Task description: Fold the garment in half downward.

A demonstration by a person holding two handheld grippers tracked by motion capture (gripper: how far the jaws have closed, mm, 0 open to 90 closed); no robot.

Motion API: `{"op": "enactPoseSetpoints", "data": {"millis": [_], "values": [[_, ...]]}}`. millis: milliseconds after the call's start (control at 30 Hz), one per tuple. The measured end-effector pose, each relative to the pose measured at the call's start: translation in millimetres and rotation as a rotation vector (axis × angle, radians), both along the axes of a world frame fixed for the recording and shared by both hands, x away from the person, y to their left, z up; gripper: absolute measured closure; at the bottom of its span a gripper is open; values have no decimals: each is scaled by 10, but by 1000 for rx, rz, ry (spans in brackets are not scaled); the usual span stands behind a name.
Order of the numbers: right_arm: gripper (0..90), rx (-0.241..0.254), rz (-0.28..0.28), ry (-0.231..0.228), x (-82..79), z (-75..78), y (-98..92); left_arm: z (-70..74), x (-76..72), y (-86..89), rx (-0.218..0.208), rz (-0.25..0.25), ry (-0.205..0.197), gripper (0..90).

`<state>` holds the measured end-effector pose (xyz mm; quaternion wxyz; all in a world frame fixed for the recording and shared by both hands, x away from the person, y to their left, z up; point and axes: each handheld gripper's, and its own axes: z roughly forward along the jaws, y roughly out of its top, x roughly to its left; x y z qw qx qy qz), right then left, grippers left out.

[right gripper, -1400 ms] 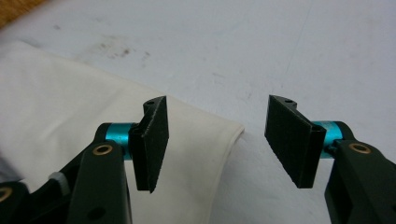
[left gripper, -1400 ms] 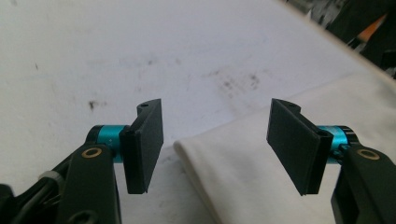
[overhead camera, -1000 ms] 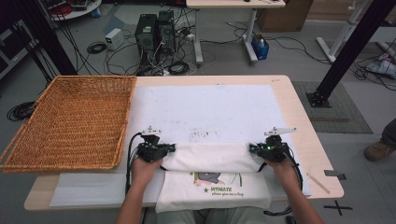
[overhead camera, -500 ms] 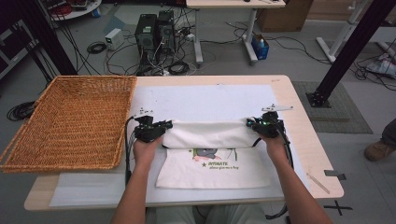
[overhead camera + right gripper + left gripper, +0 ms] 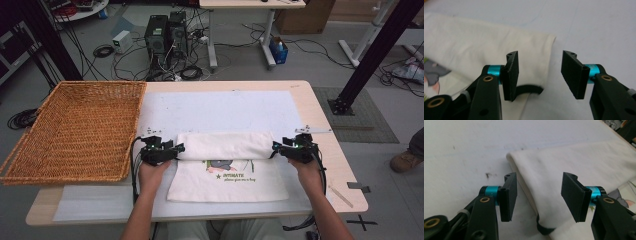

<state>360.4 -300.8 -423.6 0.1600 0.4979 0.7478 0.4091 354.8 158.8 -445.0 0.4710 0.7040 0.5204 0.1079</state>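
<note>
Both grippers stand open at the ends of a folded shirt.

The left gripper (image 5: 537, 197) has just been opening its black jaws; they straddle the left end of the cream printed cotton T-shirt (image 5: 227, 165) without pressing it. The right gripper (image 5: 540, 75) has likewise just been opening, its jaws apart over the shirt's right edge. The shirt lies on the white sheet (image 5: 215, 110) over the pale wooden table (image 5: 320, 115), top part folded down over the print, right of the woven wicker basket (image 5: 75, 130).
</note>
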Motion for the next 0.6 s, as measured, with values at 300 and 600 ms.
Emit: {"op": "enactPoseSetpoints", "data": {"millis": [300, 600], "values": [[844, -112, 73, 21, -30, -130, 185, -54, -99, -35, 11, -14, -9, 835], [858, -84, 73, -87, -230, 21, 141, 143, -312, -8, -51, -37, -130, 840]]}}
